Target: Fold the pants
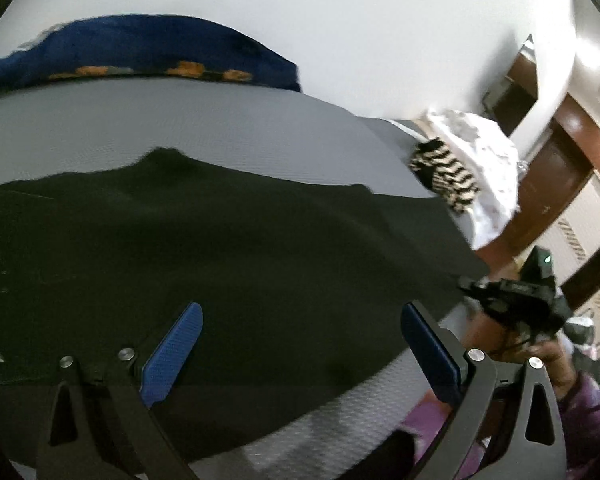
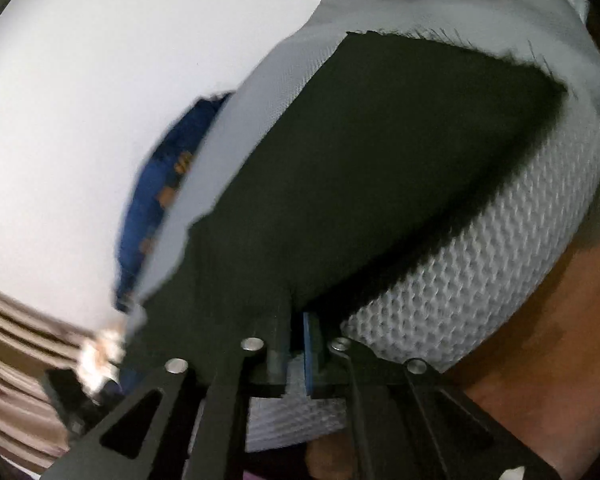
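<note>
The dark pants (image 1: 228, 248) lie spread on a white textured mattress (image 1: 228, 128). My left gripper (image 1: 300, 316) hovers just above them, open, its blue pads (image 1: 172, 356) wide apart and empty. The right gripper (image 1: 500, 300) shows at the pants' right corner in the left wrist view. In the right wrist view my right gripper (image 2: 296, 320) is shut on the near edge of the pants (image 2: 380, 160), which stretch away from it over the mattress (image 2: 480, 260).
A blue cloth with orange marks (image 1: 140, 52) lies at the mattress's far edge, by a white wall. A striped black-and-cream cloth (image 1: 444, 172) and white fabric (image 1: 484, 152) sit at the right. Brown wooden furniture (image 1: 556, 176) stands beyond.
</note>
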Tool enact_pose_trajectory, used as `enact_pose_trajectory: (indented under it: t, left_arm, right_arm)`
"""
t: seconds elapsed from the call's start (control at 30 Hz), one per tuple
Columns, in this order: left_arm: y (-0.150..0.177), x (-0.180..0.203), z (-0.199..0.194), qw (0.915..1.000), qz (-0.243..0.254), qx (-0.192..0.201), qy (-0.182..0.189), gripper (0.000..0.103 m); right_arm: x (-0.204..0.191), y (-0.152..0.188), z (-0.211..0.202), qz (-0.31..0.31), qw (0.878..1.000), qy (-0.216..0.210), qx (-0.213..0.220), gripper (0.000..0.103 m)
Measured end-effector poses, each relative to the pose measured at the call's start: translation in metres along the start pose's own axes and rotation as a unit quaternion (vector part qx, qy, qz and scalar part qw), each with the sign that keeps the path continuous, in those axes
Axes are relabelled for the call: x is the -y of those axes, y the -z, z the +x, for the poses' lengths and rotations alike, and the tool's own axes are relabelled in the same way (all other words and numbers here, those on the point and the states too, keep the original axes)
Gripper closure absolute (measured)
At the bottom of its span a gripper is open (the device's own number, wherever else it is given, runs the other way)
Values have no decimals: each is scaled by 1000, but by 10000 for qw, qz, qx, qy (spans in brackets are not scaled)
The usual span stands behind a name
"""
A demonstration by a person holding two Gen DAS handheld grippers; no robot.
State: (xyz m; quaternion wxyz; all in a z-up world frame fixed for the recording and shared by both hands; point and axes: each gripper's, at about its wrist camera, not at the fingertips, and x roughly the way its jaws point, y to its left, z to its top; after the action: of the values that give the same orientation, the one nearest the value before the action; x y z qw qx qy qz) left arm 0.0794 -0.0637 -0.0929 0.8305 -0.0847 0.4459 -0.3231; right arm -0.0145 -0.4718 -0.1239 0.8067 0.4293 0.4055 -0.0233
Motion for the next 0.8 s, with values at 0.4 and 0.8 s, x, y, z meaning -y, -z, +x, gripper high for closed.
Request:
enact_pose_trajectory:
  t: [0.4,0.8]
  left_arm:
    - [0,-37,-60,9974,31,537,-480,4]
    - [1,-82,-86,9888,-169,949,-1140,4]
  right_arm:
    - [-181,-12,-19,-3365,9401,-248,-492,42]
    - [-334,35,206,-5979,7592,-1387,-2165,66]
